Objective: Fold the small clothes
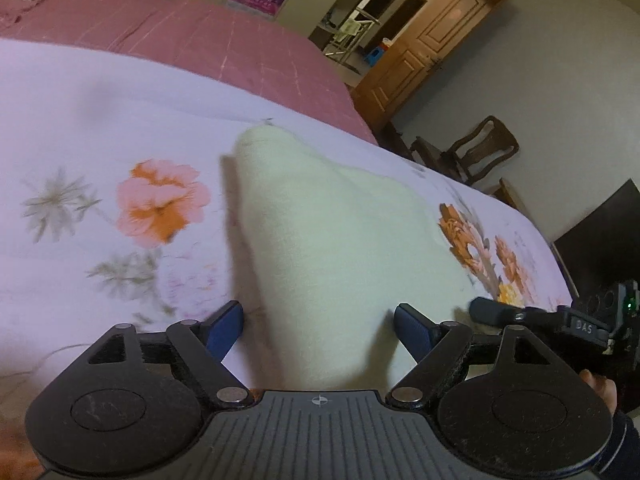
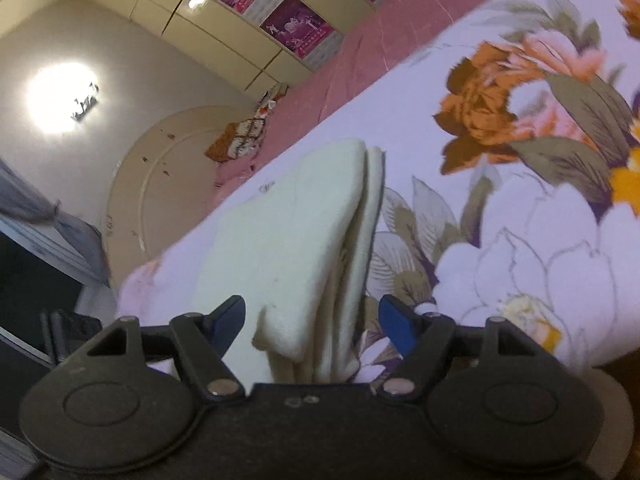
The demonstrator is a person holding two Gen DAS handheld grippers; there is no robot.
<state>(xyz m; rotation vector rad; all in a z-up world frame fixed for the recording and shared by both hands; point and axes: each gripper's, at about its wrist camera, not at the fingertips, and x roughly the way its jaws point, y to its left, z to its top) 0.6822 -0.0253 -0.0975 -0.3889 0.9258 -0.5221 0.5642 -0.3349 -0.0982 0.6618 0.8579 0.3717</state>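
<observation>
Lying on the floral bed (image 1: 100,120), the cream garment (image 1: 320,220) is already folded into layers, stacked edges visible in the right view. Left tongs (image 1: 319,322) and right tongs (image 2: 312,318) both stand spread around it, gripping nothing; perhaps one fold remains.

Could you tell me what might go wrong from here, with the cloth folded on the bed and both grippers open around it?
1. The folded cream cloth shows loose stacked layers along one edge; a nudge from the open right gripper could spread them.
2. The left gripper straddles the cloth's near end, so pulling away carelessly might snag and unfold it.
3. The floral sheet is soft; dragging across it could shift the cloth.
</observation>
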